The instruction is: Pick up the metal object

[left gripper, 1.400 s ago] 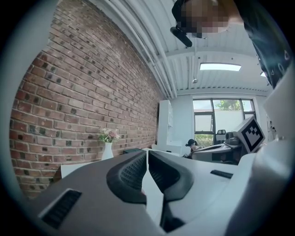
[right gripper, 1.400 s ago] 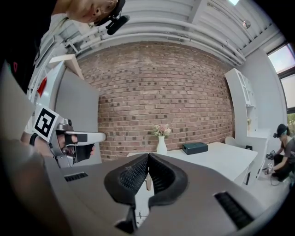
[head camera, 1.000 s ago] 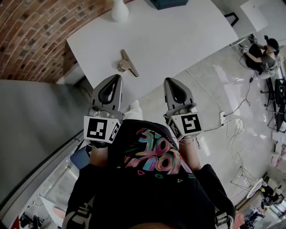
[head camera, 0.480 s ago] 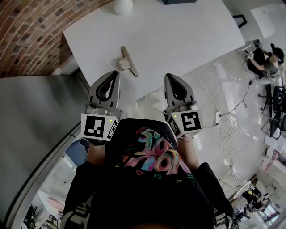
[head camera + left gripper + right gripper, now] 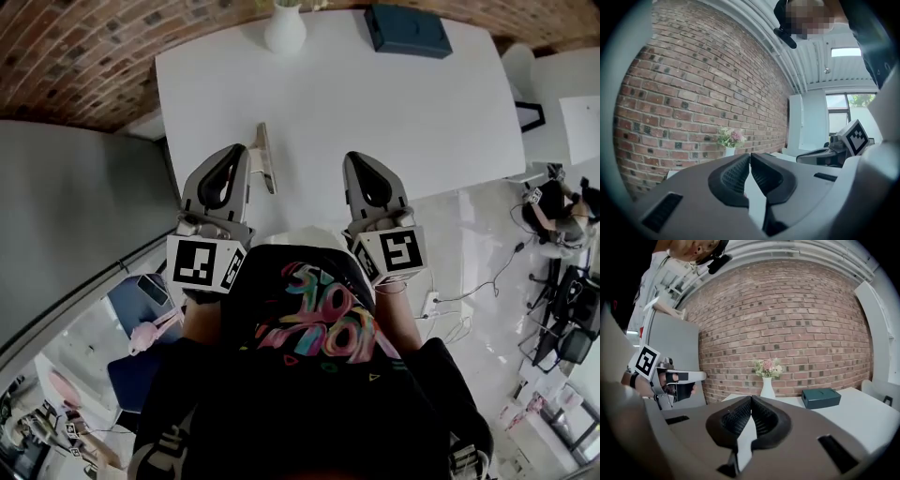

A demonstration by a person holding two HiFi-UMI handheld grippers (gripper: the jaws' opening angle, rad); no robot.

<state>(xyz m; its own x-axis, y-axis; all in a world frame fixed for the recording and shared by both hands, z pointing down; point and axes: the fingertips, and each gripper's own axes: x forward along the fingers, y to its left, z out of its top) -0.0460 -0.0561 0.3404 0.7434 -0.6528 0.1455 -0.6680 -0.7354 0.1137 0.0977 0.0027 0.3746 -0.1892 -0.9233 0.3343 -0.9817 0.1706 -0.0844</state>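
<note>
Metal object: a thin flat strip lying on the white table near the front-left edge, its long side running away from the person. In the head view it sits just beside the tip of the left gripper, which partly hides it. Neither gripper view shows it.

Left gripper jaws are closed, pads meeting at the tips, with nothing between them. Right gripper is the same, closed and empty, over the table's front edge and apart from the strip. I can't tell how high either one is above the table.

A vase of flowers and a dark box stand at the far edge by the brick wall, well clear of the work.

My read is that this is still the reach, with no grasp started. The left gripper is the closer one, so it should do the pick.
- Open the jaws before dropping onto the strip.
- Turn the wrist so the pads straddle the narrow width, not the length.
- Go low enough to catch the edges, since a flat piece on a smooth top will likely skate if nudged.
- Close slowly and lift straight up.
- Keep the right gripper out of the way.
</note>
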